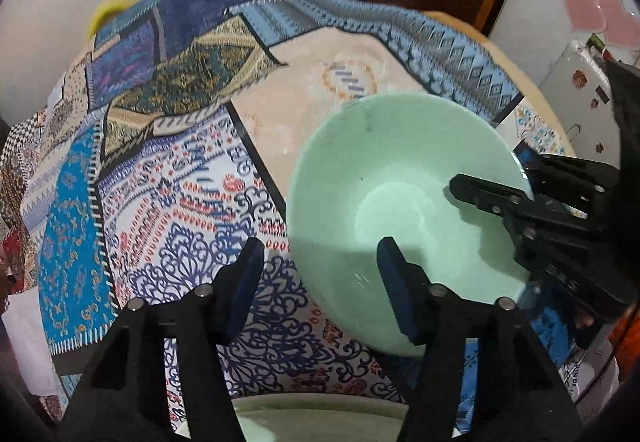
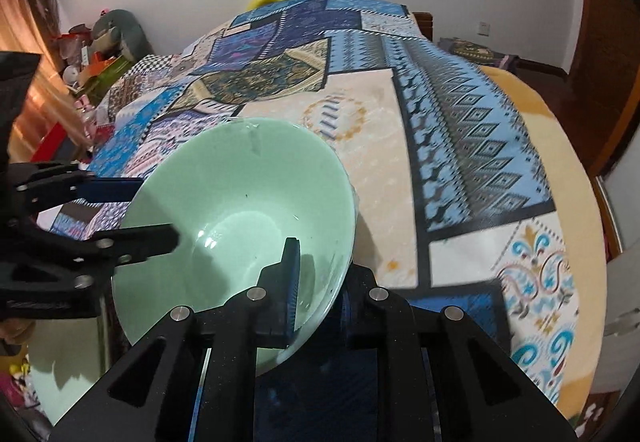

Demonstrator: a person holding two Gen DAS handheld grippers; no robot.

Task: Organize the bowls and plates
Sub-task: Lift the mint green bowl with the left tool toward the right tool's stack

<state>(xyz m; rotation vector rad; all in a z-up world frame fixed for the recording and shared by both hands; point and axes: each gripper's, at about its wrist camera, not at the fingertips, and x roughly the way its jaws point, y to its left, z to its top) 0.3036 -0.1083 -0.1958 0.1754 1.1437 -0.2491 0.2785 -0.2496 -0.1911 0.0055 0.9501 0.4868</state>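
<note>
A pale green bowl (image 1: 400, 178) is held tilted above the patterned tablecloth (image 1: 160, 170). My right gripper (image 2: 316, 294) is shut on the near rim of the bowl (image 2: 248, 210), one finger inside and one outside. In the left wrist view the right gripper (image 1: 516, 182) grips the bowl's right rim. My left gripper (image 1: 320, 282) is open, with its right finger in front of the bowl and its left finger over the cloth. In the right wrist view the left gripper (image 2: 132, 210) straddles the bowl's left rim, jaws apart. Another pale green dish (image 1: 320, 410) lies below the left gripper.
The round table's yellow-tan edge (image 2: 568, 146) curves along the right. A white fridge (image 1: 580, 82) stands at the far right in the left wrist view. Clutter and a plush toy (image 2: 116, 30) sit beyond the table's left side.
</note>
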